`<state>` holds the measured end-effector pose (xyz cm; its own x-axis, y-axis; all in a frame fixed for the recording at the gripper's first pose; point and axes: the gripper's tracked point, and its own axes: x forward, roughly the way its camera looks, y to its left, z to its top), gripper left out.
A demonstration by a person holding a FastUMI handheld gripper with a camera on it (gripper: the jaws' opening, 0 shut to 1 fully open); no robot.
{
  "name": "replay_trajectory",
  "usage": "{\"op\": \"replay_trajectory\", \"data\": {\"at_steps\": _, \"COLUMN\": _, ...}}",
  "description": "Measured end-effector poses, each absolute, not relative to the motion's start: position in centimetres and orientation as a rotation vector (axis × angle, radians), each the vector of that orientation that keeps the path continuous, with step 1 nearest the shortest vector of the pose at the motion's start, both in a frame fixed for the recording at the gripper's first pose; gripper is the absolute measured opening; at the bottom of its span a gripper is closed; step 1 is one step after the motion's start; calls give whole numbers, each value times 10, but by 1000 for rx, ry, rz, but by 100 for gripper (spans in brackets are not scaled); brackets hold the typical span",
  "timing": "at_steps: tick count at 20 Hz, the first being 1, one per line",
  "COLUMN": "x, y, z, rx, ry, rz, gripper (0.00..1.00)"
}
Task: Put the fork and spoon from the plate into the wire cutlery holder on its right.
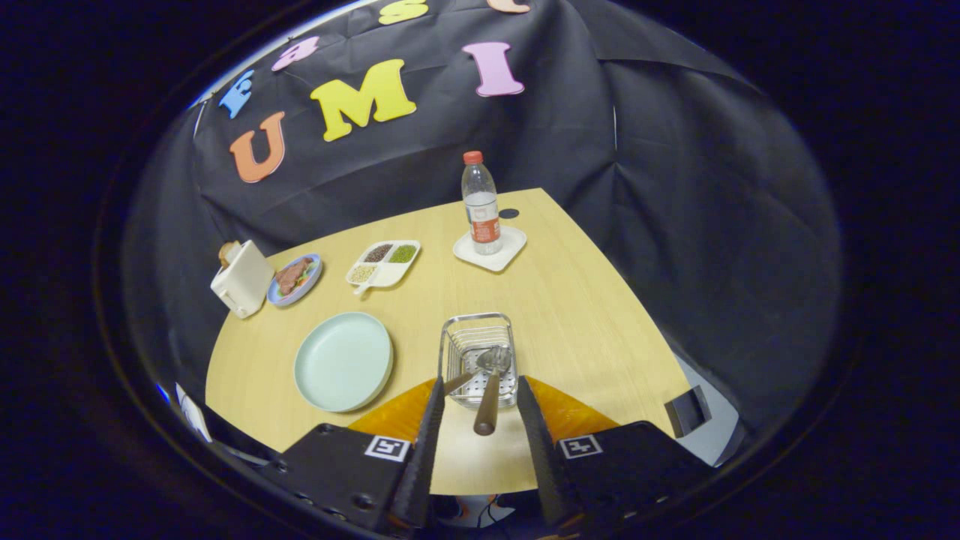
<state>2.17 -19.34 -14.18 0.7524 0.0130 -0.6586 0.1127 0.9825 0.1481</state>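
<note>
The wire cutlery holder [478, 330] stands on the wooden table just ahead of my fingertips. A spoon [488, 390] with a wooden handle lies in it, bowl down in the basket, with the handle leaning out toward me between my fingers. A second utensil, the fork [459, 382], leans out over the holder's near left corner, next to my left finger. My gripper [480, 382] is open above the holder's near edge, and neither finger touches the spoon handle. To the holder's left sits the pale green plate [343, 361] with nothing on it.
Beyond the holder a water bottle [481, 202] stands on a white coaster [510, 251]. A divided snack tray [383, 262], a plate of food [295, 279] and a white toaster [241, 279] line the far left. A small black block [688, 411] sits off the table's right corner.
</note>
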Motion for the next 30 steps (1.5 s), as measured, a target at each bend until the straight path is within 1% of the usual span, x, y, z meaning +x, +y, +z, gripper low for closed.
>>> {"op": "replay_trajectory", "data": {"at_steps": 3, "x": 21, "y": -191, "z": -142, "rx": 187, "ry": 709, "rz": -60, "gripper": 74}}
{"op": "replay_trajectory", "data": {"at_steps": 7, "x": 23, "y": -185, "z": -127, "rx": 164, "ry": 622, "rz": -90, "gripper": 92}}
{"op": "replay_trajectory", "data": {"at_steps": 8, "x": 23, "y": -182, "z": -125, "rx": 159, "ry": 608, "rz": -93, "gripper": 95}}
{"op": "replay_trajectory", "data": {"at_steps": 12, "x": 20, "y": -165, "z": -120, "rx": 137, "ry": 581, "rz": -98, "gripper": 96}}
{"op": "replay_trajectory", "data": {"at_steps": 19, "x": 6, "y": -119, "z": -117, "rx": 131, "ry": 517, "rz": -102, "gripper": 96}}
{"op": "replay_trajectory", "data": {"at_steps": 24, "x": -10, "y": -75, "z": -103, "rx": 78, "ry": 402, "rz": -77, "gripper": 96}}
{"op": "replay_trajectory", "data": {"at_steps": 30, "x": -48, "y": -43, "z": -53, "rx": 75, "ry": 230, "rz": -60, "gripper": 96}}
